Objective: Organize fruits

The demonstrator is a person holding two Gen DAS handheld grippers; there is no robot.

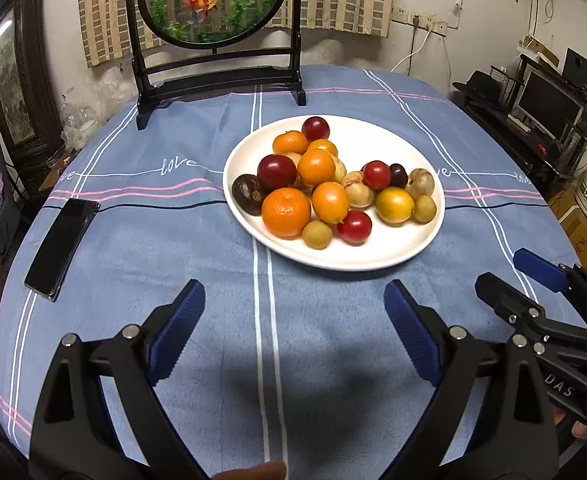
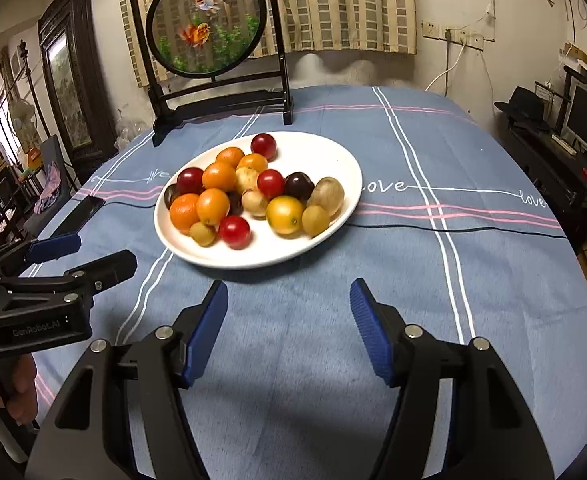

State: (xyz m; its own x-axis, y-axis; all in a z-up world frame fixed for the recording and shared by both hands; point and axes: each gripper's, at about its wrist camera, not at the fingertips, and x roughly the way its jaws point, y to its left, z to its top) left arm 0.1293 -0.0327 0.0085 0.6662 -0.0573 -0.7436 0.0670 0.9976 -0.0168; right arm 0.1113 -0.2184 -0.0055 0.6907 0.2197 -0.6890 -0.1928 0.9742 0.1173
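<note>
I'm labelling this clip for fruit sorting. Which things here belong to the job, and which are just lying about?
Belongs to the job:
white plate
mixed fruits piled on it
left tongs, open
right tongs, open

Just lying about:
black phone
goldfish screen on its stand

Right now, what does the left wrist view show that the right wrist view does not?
Only the left wrist view shows the whole phone lying flat; the right view catches just its far end. Only the right wrist view shows a hand holding the left gripper. Both show the open gripper pair, the plate of fruit and the goldfish screen.
</note>
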